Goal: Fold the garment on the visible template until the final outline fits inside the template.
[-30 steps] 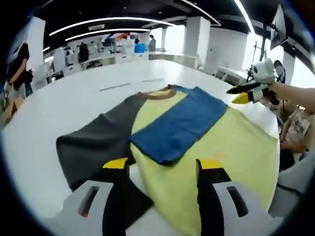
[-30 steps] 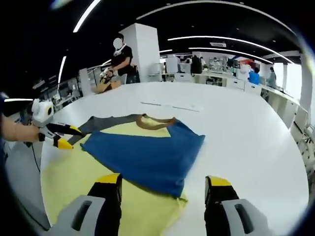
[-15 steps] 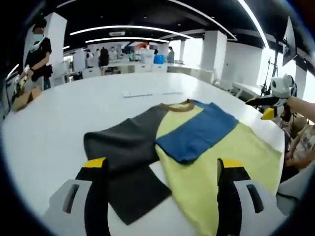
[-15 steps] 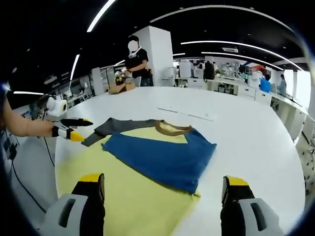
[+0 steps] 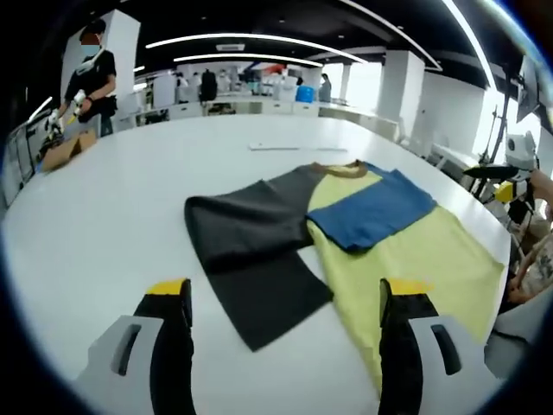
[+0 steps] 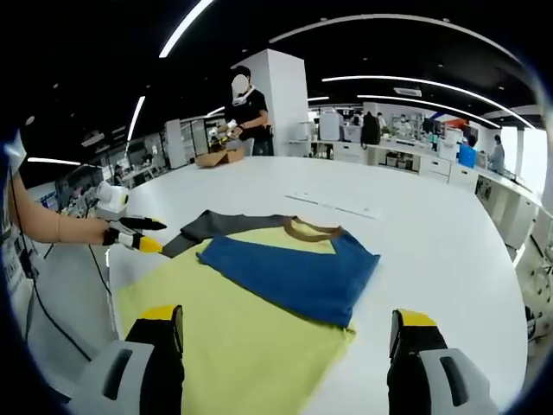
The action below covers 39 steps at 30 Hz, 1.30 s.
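Observation:
A shirt lies flat on the white table (image 5: pixel 104 225). Its yellow body (image 5: pixel 415 259) has the blue sleeve (image 5: pixel 371 212) folded over it, and the dark grey sleeve (image 5: pixel 251 251) is spread out to the side. The brown collar (image 5: pixel 350 169) points away. My left gripper (image 5: pixel 285 292) hovers open just short of the grey sleeve, holding nothing. In the right gripper view, the right gripper (image 6: pixel 285 318) stands open above the yellow hem (image 6: pixel 251 346), near the blue sleeve (image 6: pixel 294 272). Each gripper shows in the other's view, right gripper (image 5: pixel 497 181) and left gripper (image 6: pixel 143 235), beside the shirt.
Thin pale strips (image 5: pixel 294 147) lie on the table beyond the collar, also seen as strips (image 6: pixel 333 206). A person (image 6: pixel 246 104) stands at the far edge by a cardboard box (image 6: pixel 216 157). Desks and other people fill the background.
Both views have backed away from the shirt, and the left view has swung toward the grey sleeve. Both pairs of jaws stand wider apart than a second ago. The shirt lies as before.

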Tool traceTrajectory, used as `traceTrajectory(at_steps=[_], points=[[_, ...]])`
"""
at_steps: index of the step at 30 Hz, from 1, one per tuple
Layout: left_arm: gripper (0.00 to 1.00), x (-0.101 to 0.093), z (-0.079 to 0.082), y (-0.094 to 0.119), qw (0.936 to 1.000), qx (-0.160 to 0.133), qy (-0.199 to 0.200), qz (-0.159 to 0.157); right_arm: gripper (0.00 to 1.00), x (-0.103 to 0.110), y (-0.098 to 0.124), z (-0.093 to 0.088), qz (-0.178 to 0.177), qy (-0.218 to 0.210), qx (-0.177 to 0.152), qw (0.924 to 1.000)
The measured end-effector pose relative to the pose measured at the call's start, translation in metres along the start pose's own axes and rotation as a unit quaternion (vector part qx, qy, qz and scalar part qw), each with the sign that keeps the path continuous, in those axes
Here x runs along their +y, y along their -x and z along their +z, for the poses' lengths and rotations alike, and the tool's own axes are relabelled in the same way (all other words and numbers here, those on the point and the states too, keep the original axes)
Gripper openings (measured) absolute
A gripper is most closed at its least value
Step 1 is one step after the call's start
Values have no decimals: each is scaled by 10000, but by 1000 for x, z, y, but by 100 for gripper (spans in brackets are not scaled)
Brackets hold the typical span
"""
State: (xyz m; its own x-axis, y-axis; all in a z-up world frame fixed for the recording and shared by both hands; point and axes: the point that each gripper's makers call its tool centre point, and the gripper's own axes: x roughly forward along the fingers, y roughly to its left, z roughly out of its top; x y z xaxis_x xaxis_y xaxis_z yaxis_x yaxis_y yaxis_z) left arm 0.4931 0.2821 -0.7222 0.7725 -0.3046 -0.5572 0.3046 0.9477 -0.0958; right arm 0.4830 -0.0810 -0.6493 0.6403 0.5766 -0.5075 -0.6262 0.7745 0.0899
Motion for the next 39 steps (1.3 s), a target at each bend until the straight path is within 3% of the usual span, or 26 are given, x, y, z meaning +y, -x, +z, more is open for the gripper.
traceTrajectory(at_steps=[5, 12, 16, 24, 33, 36, 39], points=[[62, 19, -8, 6, 9991, 21, 187, 382, 99, 5, 9, -1, -66, 32, -41, 10000], [49, 30, -21, 9, 9974, 231, 195, 647, 99, 12, 20, -8, -99, -52, -66, 9999], [40, 31, -30, 10, 9963, 430, 230, 702, 99, 16, 25, -13, -77, -11, -13, 10000], [27, 23, -38, 9, 9956, 533, 237, 740, 99, 26, 28, -14, 39, 22, -42, 10000], [14, 15, -37, 5, 9953, 597, 168, 738, 99, 39, 30, -17, 220, 58, -30, 9997], [13, 18, -35, 5, 9936, 652, -60, 922, 99, 43, 30, -17, 306, 49, -57, 9995], [4, 13, -34, 1, 9943, 675, 109, 821, 99, 50, 31, -17, 421, 61, -86, 9991]])
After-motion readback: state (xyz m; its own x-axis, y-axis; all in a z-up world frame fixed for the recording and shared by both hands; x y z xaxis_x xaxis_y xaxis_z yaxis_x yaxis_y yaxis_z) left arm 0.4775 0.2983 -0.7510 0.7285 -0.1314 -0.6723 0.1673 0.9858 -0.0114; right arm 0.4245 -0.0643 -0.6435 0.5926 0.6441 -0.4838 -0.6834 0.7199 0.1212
